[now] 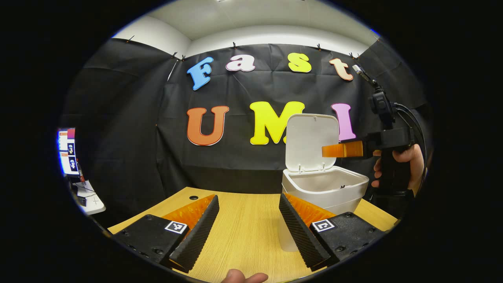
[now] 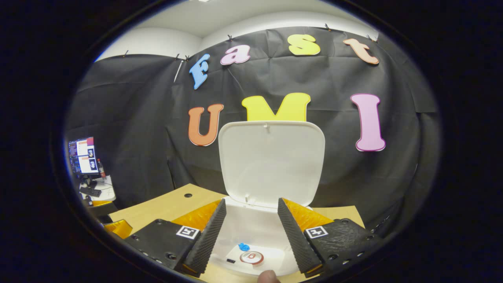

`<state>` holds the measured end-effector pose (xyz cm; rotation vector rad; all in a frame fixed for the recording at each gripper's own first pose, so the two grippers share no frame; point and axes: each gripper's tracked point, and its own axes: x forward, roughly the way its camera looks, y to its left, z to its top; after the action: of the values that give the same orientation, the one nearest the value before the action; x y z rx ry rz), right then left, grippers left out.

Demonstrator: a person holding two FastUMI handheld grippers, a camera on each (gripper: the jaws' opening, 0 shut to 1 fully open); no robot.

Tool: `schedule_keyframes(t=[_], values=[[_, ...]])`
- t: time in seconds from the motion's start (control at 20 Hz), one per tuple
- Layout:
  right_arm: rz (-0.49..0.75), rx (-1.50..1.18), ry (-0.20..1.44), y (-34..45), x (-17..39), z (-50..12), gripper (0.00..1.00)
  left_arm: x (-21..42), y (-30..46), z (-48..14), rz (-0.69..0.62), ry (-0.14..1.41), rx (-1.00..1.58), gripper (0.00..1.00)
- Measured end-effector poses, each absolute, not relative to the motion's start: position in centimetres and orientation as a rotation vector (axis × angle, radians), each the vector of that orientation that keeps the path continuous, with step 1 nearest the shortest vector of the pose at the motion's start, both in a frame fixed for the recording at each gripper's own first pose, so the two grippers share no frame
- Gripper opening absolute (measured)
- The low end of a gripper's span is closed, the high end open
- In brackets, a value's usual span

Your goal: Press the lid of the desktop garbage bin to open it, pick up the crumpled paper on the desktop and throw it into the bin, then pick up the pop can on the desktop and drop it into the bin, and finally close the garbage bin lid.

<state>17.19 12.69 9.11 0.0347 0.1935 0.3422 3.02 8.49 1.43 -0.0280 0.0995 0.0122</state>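
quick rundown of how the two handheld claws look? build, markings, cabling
Left claw: black bodies with screw holes, square black-and-white tags, ribbed finger faces, translucent side panels. Right claw has the same build. From the left gripper view, the right claw is a black pistol-grip unit with black cables and a camera mast on top.

The left gripper (image 1: 248, 224) has two black blocks with small round screws, and each block carries a square black-and-white marker. Its fingers (image 1: 198, 230) have ribbed inner faces. The right gripper (image 2: 251, 232) has the same build. In the left gripper view, its black pistol-shaped handle (image 1: 391, 173) carries black cables and a small black camera on top.
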Motion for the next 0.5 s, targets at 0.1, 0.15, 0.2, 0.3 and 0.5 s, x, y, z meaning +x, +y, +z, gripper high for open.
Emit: schedule_keyframes(t=[0.1, 0.15, 0.2, 0.3, 0.5], values=[[0.331, 0.026, 0.167, 12.9, 17.1, 10.5, 0.82, 3.0, 8.7, 1.2, 0.013, 0.093, -0.023, 0.99], [0.328, 0.012, 0.155, 13.1, 17.0, 11.1, 0.82, 3.1, 8.6, 0.9, 0.006, 0.097, -0.023, 0.99], [0.326, 0.0, 0.143, 13.3, 16.9, 11.6, 0.82, 3.2, 8.4, 0.5, -0.002, 0.106, -0.026, 1.0], [0.325, -0.014, 0.121, 13.5, 16.6, 12.8, 0.82, 3.3, 8.0, -0.2, -0.015, 0.12, -0.031, 0.99], [0.284, -0.029, 0.058, 13.0, 17.1, 16.4, 0.89, 3.4, 7.8, -0.5, -0.033, 0.119, -0.047, 0.99]])
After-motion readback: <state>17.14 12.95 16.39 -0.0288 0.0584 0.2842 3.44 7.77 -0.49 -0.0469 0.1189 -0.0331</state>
